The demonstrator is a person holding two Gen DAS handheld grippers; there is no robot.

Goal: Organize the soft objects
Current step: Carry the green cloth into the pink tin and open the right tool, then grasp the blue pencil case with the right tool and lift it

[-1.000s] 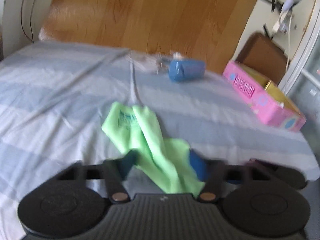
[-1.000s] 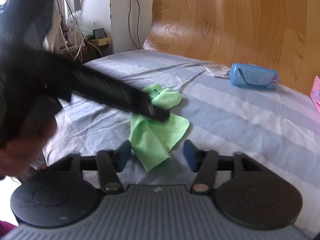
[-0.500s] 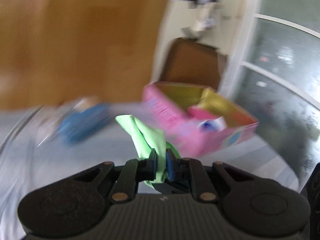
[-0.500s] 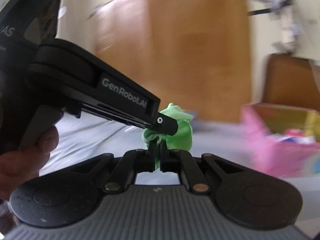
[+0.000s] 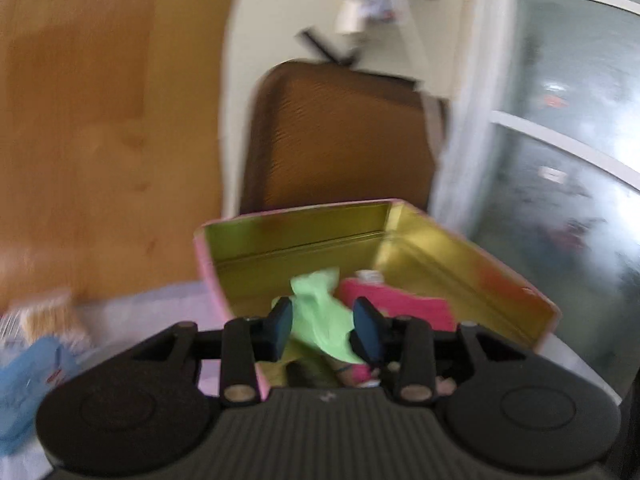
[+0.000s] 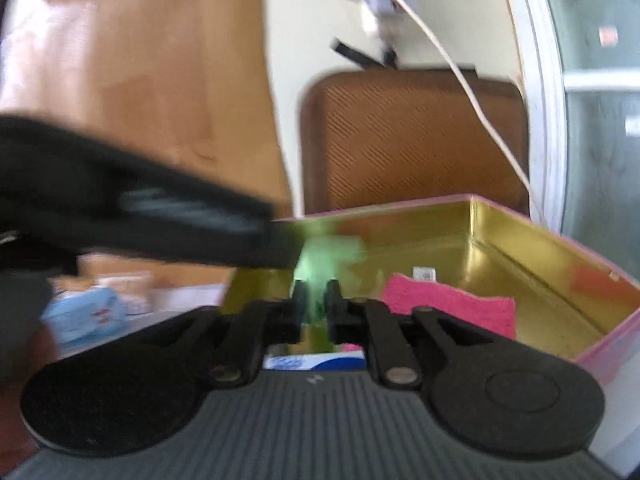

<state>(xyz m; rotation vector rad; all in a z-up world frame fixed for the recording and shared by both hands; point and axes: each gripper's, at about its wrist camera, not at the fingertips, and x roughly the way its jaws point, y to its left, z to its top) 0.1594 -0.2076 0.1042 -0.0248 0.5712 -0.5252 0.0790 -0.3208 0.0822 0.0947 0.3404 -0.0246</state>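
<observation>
The crumpled lime-green cloth (image 5: 320, 322) hung inside the pink tin box (image 5: 472, 264), beside a pink cloth (image 5: 400, 302). Half a second before, both tongs pinched it short of the box; now left tongs (image 5: 322, 330) and right tongs (image 6: 316, 304) were opening, cloth between their pads.

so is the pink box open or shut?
Open. The box has no lid on; its gold inside shows, with a green cloth and a pink cloth in it.

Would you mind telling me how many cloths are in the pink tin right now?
2. The green cloth hangs over the tin's near end, between the opening left gripper; the pink cloth lies on the tin floor beside it. More may be hidden behind the grippers.
</observation>
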